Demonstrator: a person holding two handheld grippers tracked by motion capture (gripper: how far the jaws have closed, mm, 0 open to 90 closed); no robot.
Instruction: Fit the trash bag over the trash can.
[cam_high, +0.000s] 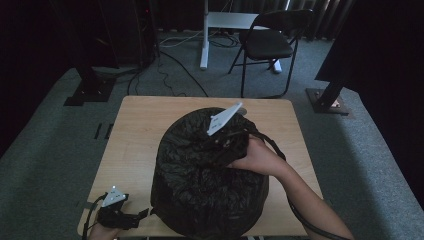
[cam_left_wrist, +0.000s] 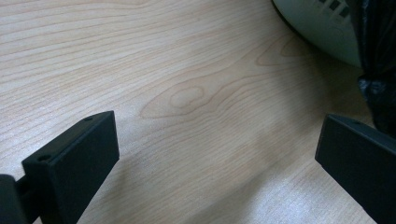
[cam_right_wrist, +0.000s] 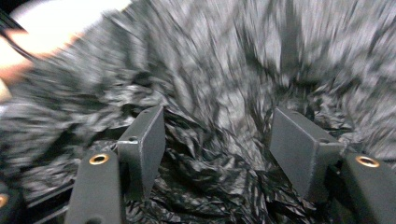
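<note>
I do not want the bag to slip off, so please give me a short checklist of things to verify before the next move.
1. Black bag covers the bin on the table: ok.
2. Right claw has bag plastic between its jaws: ok.
3. Right claw pads press on the plastic: not ok, jaws stand apart.
4. Left claw is open and free: ok, bare wood between the jaws.
5. Bag is pulled fully down over the white bin wall: not ok, white wall is exposed.
6. Bag is free of tears: cannot tell.
</note>
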